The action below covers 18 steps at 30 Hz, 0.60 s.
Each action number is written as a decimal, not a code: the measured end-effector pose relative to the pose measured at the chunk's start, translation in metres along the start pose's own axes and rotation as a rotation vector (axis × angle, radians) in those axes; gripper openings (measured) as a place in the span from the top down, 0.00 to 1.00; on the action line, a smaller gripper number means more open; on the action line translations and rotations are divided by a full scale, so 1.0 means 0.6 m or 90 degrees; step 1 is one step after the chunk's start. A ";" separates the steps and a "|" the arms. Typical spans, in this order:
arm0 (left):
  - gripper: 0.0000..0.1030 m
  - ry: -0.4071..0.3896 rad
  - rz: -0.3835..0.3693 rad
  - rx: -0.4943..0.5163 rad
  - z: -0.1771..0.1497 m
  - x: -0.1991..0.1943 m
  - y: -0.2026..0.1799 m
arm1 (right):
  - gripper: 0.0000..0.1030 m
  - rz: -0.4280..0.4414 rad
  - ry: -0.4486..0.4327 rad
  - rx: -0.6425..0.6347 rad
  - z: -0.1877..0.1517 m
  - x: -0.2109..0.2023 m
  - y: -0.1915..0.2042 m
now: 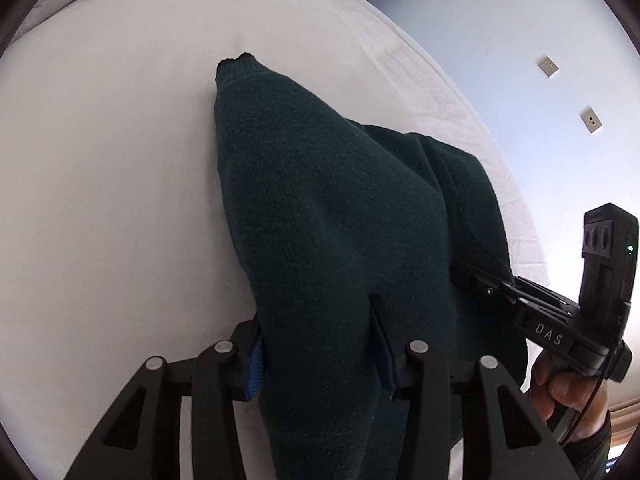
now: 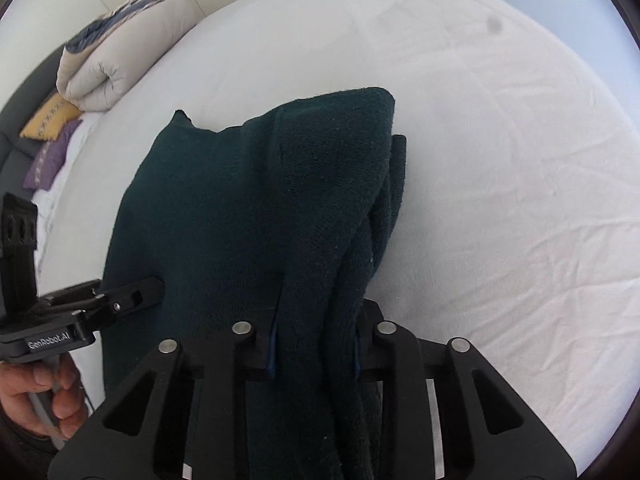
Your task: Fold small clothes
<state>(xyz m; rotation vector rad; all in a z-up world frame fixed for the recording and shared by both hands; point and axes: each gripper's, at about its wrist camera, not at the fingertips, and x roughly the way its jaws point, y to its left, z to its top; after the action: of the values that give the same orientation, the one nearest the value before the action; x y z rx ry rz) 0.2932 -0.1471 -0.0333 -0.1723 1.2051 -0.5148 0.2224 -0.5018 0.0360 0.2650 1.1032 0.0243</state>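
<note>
- Two grippers engaged on one dark green knit garment (image 1: 332, 216), centre frame in both views, lying on the white bed (image 1: 120, 160).
- Left gripper (image 1: 320, 356): clenched on a thick bunch of the knit, lower centre.
- Right gripper (image 2: 314, 350): clamped on a layered edge, lower centre.
- Progress, judged: partway; right side doubled over, shape uneven. Remaining: finish fold, lay flat, release.

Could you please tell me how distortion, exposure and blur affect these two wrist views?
Left wrist: fisheye bows the bed edge; the dark sweater loses knit detail in shadow. Right wrist: same bowing, white sheet nearly blown out, slight blur at the left rim.
</note>
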 end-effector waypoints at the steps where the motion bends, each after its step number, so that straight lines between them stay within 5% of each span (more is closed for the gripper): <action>1: 0.59 -0.004 0.004 0.003 -0.004 -0.006 -0.002 | 0.80 -0.036 -0.011 -0.030 -0.002 -0.007 0.022; 10: 0.61 -0.090 0.044 0.063 -0.097 -0.185 -0.006 | 0.82 -0.084 -0.107 -0.184 -0.067 -0.132 0.176; 18: 0.61 -0.121 0.070 0.067 -0.235 -0.341 0.061 | 0.82 0.004 -0.131 -0.244 -0.174 -0.210 0.305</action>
<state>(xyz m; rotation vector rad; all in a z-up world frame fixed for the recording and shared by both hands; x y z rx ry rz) 0.1209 0.0002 0.0741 -0.0633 0.9939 -0.4540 0.0935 -0.3229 0.1434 -0.0716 0.8715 0.2081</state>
